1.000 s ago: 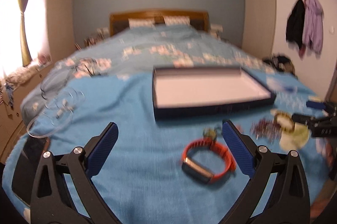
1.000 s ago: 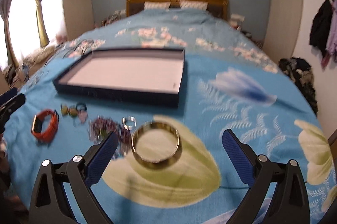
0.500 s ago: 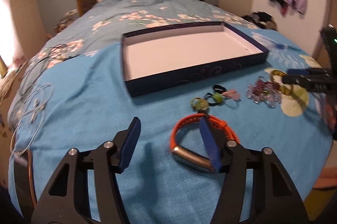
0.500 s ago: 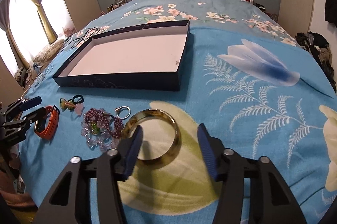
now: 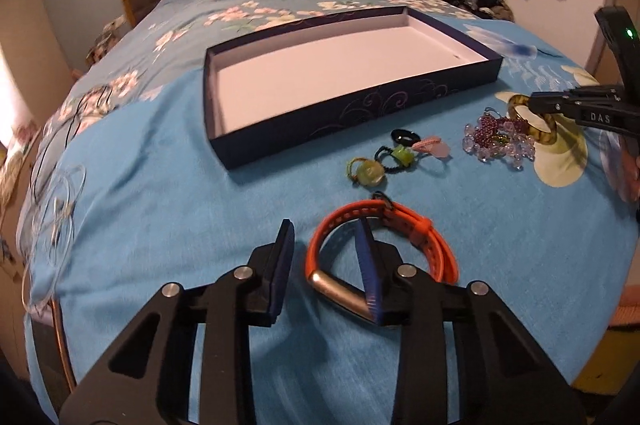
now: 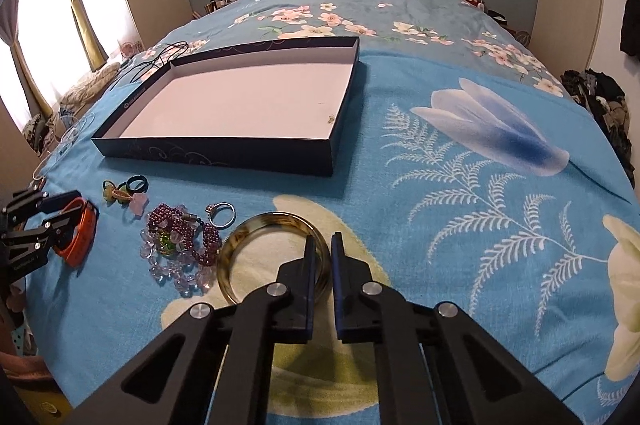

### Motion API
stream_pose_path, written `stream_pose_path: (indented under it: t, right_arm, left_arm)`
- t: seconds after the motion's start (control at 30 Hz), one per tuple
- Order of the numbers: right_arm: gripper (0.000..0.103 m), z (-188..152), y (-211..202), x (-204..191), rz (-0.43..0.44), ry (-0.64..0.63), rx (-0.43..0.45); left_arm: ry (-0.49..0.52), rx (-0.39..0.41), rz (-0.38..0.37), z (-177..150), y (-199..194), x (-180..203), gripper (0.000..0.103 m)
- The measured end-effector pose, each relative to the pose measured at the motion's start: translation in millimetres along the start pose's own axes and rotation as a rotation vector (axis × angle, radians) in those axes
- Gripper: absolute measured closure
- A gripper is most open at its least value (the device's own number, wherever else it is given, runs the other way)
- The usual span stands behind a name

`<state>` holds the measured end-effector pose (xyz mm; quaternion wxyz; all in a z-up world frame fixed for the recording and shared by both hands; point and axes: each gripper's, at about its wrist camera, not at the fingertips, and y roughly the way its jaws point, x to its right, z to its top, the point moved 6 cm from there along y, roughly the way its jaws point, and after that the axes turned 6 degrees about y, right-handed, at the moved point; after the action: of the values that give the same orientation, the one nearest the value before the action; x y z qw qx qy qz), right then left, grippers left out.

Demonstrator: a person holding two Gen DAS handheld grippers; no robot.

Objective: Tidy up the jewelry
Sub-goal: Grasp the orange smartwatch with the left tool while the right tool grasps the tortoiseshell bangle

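- The left gripper (image 5: pixel 326 245) is down on the blue bedspread (image 5: pixel 160 209) at the orange wristband (image 5: pixel 424 237); one blue pad stands inside the band's loop and the other outside it, with the band's near side between them.
- Its jaws have just been closing around that side of the band; whether the pads already press on it cannot be told, since a gap shows beside the outer pad.
- The right gripper (image 6: pixel 321 245) is down at the amber bangle (image 6: pixel 240 241), which lies on a pale flower of the bedspread print.
- Its jaws have just been closing and now clench the bangle's near right rim, one pad inside the ring and one outside.
- The dark blue box (image 6: pixel 224 149) lies open on the bed beyond the jewelry, its white floor bare apart from a tiny speck near one wall.
- Between the two grippers, in front of the box, lie a heap of purple and clear beads (image 6: pixel 176 245), a silver ring (image 6: pixel 222 213) just beside the beads, and a cluster of hair ties (image 5: pixel 384 161) with green and pink ornaments.
- The beads touch the bangle's left edge in the right wrist view.
- Clear cables (image 5: pixel 56 209) lie on the bed's left edge, well apart from the jewelry.
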<state>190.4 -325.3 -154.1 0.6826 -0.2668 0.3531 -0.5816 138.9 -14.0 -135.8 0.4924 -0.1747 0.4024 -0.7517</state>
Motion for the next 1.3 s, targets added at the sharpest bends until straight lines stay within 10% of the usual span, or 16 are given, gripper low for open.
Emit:
stream_pose_path:
  t: [0.47, 0.73, 1.07, 1.3]
  right_arm:
    - [0.090, -4.6, -1.8, 0.3, 0.010, -0.001, -0.009]
    - [0.090, -2.3, 1.9, -4.8, 0.004, -0.025, -0.007]
    - [0.097, -2.7, 1.9, -6.8, 0.010, -0.038, -0.005]
    - [0.097, -1.4, -1.5, -5.1, 0.034, -0.026, 0.003]
  left_arm:
    - [0.085, 0.030, -0.020, 3.6, -16.9, 5.4, 0.060]
    - [0.207, -0.004, -0.020, 7.4, -1.8, 11.5, 0.090]
    - [-0.047, -0.014, -0.023, -4.3, -7.7, -9.1, 0.095]
    - [0.016, -0.014, -0.039, -7.5, -14.0, -0.2, 0.080]
